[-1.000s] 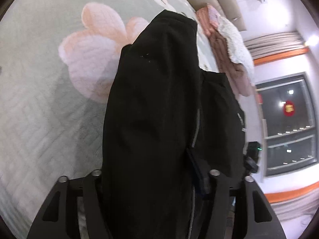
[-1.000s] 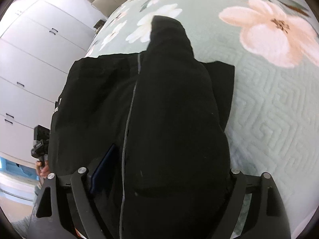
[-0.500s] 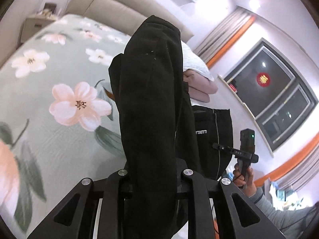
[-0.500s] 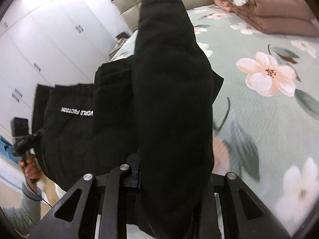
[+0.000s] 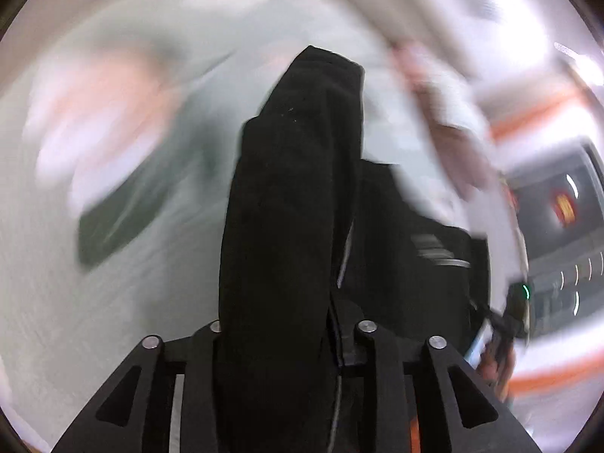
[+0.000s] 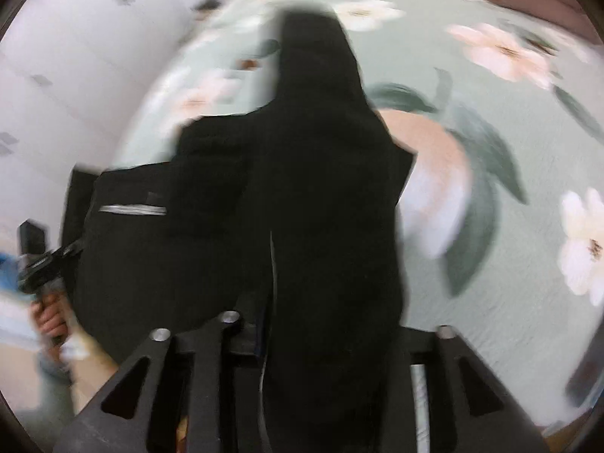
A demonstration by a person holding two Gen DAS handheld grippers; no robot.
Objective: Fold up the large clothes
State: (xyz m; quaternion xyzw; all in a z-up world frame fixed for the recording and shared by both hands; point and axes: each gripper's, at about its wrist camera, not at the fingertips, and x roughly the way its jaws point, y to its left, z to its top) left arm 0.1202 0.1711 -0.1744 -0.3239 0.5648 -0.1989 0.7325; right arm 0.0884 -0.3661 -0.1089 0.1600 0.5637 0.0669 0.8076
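Note:
A large black garment (image 5: 287, 207) with a thin grey stripe hangs between both grippers over the bed. My left gripper (image 5: 287, 339) is shut on a thick fold of it; the cloth hides the fingertips. My right gripper (image 6: 332, 332) is shut on another fold of the same garment (image 6: 324, 196). The rest of the garment spreads between them, with white lettering on it. Each gripper shows in the other's view: the right one in the left wrist view (image 5: 513, 309), the left one in the right wrist view (image 6: 41, 260). Both views are motion-blurred.
The bed has a pale green quilted cover (image 6: 509, 245) with pink and white flowers. Folded pink bedding (image 5: 445, 113) lies at the head of the bed. White wardrobe doors (image 6: 68, 68) stand on one side, a dark window (image 5: 558, 219) on the other.
Both grippers, still shut on the garment, have swung back down toward the bed. The views tilted from the room down to the bedcover and are now blurred.

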